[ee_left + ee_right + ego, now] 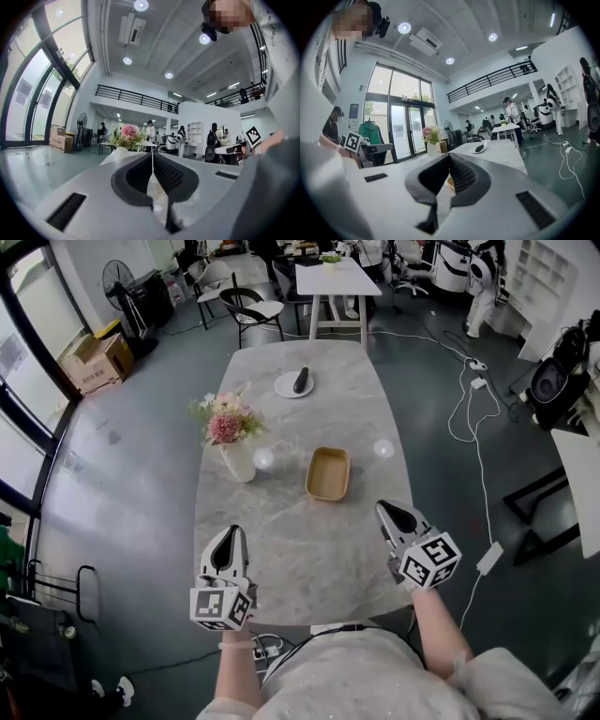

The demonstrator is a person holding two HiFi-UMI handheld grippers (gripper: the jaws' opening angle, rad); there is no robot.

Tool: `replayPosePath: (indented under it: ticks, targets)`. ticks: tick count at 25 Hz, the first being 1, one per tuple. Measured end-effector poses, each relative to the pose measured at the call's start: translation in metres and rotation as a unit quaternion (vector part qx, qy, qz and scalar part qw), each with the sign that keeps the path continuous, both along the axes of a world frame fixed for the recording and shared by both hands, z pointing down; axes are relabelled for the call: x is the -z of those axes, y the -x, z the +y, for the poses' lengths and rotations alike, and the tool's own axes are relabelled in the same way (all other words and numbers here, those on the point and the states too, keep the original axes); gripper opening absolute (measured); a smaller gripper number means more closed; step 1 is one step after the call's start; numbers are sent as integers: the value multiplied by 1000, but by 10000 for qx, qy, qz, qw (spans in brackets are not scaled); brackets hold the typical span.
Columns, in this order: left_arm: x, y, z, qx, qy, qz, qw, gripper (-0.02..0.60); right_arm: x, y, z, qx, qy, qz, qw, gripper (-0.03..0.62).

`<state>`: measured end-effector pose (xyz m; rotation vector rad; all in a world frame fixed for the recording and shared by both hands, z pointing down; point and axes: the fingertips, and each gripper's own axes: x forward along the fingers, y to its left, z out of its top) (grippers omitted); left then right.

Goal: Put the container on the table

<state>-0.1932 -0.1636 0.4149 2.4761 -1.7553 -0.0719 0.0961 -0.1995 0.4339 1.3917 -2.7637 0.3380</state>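
Observation:
The container, a shallow tan wooden tray [327,473], lies flat on the grey marble table [281,549], a little past its middle. Both grippers hover over the near end of the table, short of the tray, pointing away from me. My left gripper [228,534] is at the near left, its jaws closed together on nothing [152,155]. At the near right, my right gripper [388,510] is also shut and empty [449,157]. In the right gripper view a sliver of the tan tray [450,182] shows just past the jaws.
A white vase of pink flowers [234,437] stands left of the tray. A white plate with a dark object [294,383] sits at the far end. Chairs and a white table [333,279] stand beyond; cables [473,418] trail on the floor at right.

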Motion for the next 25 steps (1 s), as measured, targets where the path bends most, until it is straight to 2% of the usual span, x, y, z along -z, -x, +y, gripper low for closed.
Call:
replayPosePath:
  ticks: [16, 25]
  targets:
    - [1, 8, -8, 56, -52, 13, 10000, 11, 8, 4, -4, -20, -227, 125, 9997, 6]
    - [-2, 6, -11, 65, 21, 19, 10000, 11, 7, 2, -8, -59, -190, 79, 9998, 6]
